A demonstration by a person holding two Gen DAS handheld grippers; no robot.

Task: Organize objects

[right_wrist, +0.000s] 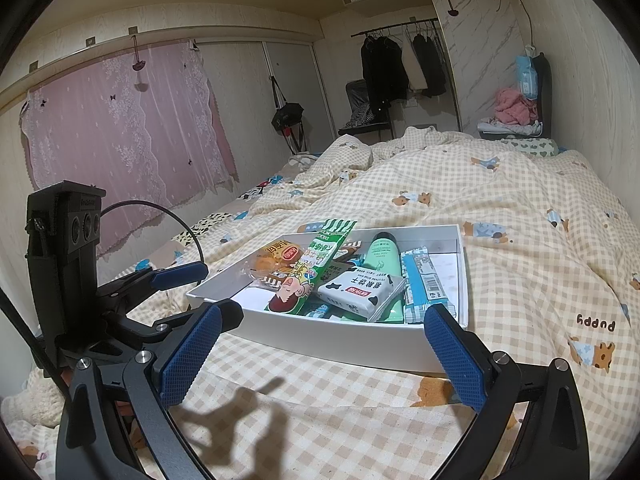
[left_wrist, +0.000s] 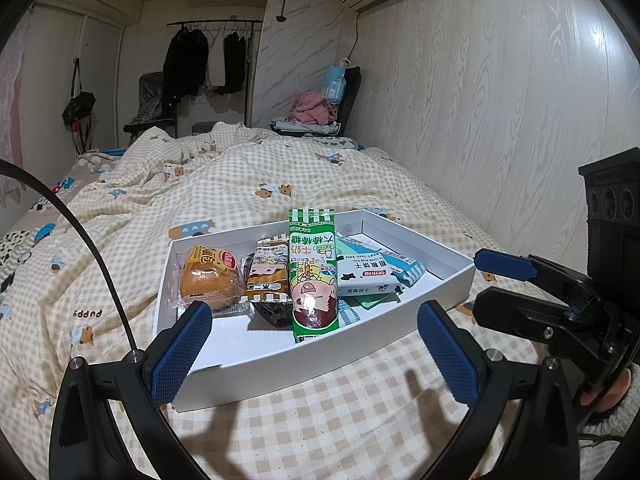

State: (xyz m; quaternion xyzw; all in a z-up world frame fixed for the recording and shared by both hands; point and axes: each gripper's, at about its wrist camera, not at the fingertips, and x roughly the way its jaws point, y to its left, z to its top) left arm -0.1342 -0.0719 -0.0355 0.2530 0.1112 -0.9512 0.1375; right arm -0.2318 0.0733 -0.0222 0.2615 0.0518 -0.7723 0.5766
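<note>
A shallow white tray [left_wrist: 440, 304] is seen resting on the checked quilt [left_wrist: 320, 420] of a bed, and packed in it are a wrapped bun [left_wrist: 210, 280], a brown snack packet [left_wrist: 268, 276], a long green candy packet [left_wrist: 312, 276] laid across the others, a white cow-print biscuit pack [left_wrist: 366, 278], a blue striped packet [right_wrist: 424, 282] and a green tube [right_wrist: 384, 254]. The left gripper [left_wrist: 312, 356] is held with its blue-padded jaws spread wide and empty, just short of the tray's near wall. The right gripper [right_wrist: 320, 356] is likewise held wide apart with nothing between its pads, near the tray's front edge
</note>
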